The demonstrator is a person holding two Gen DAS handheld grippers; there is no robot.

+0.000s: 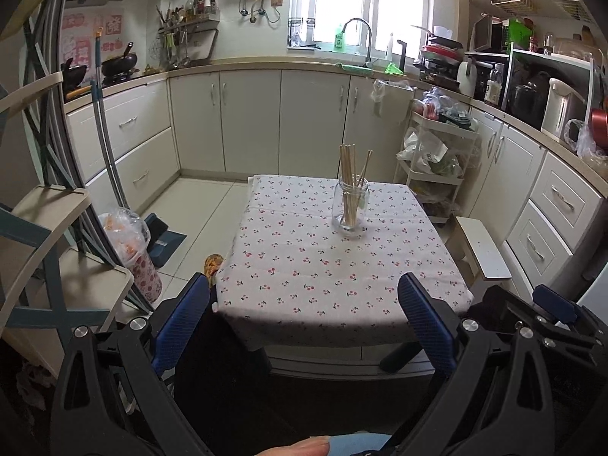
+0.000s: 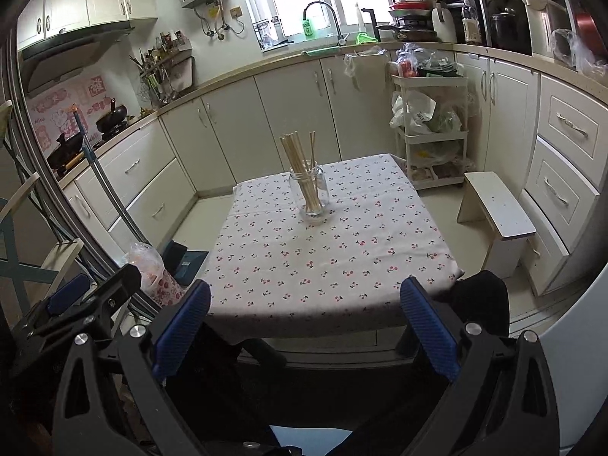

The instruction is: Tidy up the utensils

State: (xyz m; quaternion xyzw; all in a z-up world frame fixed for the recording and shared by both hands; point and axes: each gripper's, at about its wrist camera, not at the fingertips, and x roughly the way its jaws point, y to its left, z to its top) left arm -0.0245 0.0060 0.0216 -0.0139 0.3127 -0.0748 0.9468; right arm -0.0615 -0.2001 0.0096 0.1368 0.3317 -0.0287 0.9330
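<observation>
Both grippers hang back from the near edge of the table [image 1: 342, 296], well apart from everything on it. The left gripper [image 1: 304, 304] has its blue-padded fingers [image 1: 182, 323] spread wide with nothing between them; the right gripper [image 2: 304, 307] is likewise spread and empty. On the cherry-print tablecloth [image 2: 323, 258], a clear glass jar [image 1: 350, 207] stands upright toward the table's far side, at about 12 o'clock from each gripper. A bundle of wooden chopsticks [image 1: 349, 174] stands inside it, leaning and fanned slightly, tips well above the rim. A white stool [image 2: 497, 216] sits at 3 o'clock of the table.
</observation>
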